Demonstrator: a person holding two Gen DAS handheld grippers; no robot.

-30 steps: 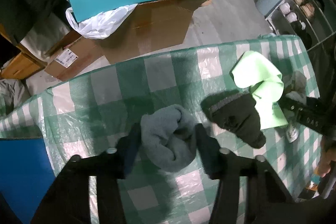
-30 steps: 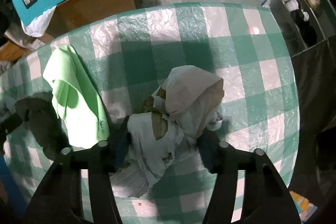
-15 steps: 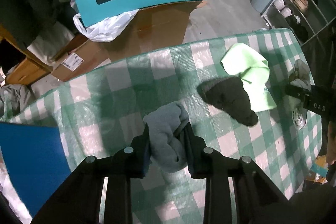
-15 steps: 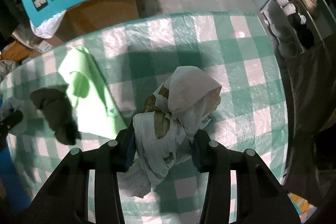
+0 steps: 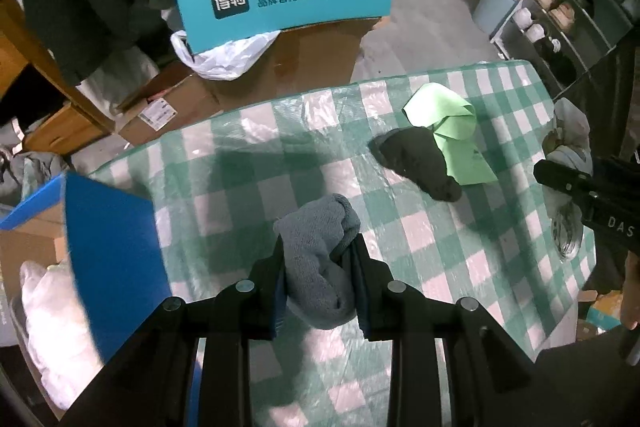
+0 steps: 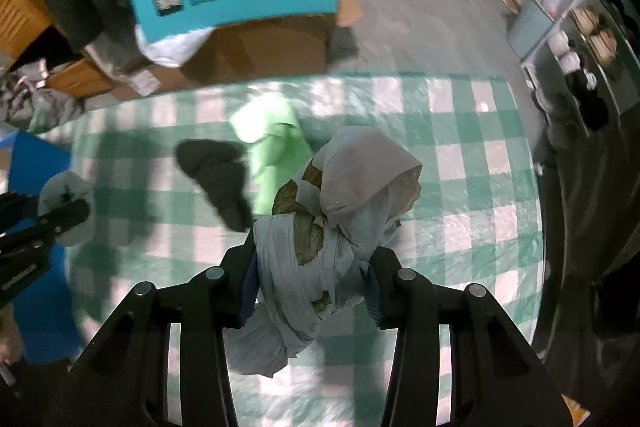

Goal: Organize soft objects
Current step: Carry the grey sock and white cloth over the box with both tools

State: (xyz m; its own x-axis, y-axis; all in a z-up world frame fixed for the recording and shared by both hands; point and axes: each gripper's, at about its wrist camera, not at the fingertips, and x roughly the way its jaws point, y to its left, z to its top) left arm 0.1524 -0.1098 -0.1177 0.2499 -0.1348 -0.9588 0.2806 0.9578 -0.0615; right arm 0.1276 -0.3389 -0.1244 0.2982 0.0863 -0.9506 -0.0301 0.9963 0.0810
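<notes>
Grey fleece cloth [image 5: 320,267] sat low in the centre of the left wrist view, pinched between the fingers of the left gripper [image 5: 320,279], which had just been closing on it. It hung clear of the green checked counter [image 5: 248,195], probably so it could be carried to the blue box [image 5: 112,251] at the lower left, where something white already lay. A dark cloth [image 5: 420,163] and a light green cloth [image 5: 452,131] remained on the counter at the upper right, touching each other.

In the right wrist view, the right gripper [image 6: 312,279] squeezed a pale bundle of fabric with brown patches [image 6: 332,227], low in the centre; its jaws had just been closing too. The bundle bulged above the fingers, so the hold was likely on its lower part only. The left gripper appeared at the left edge with its grey cloth.
</notes>
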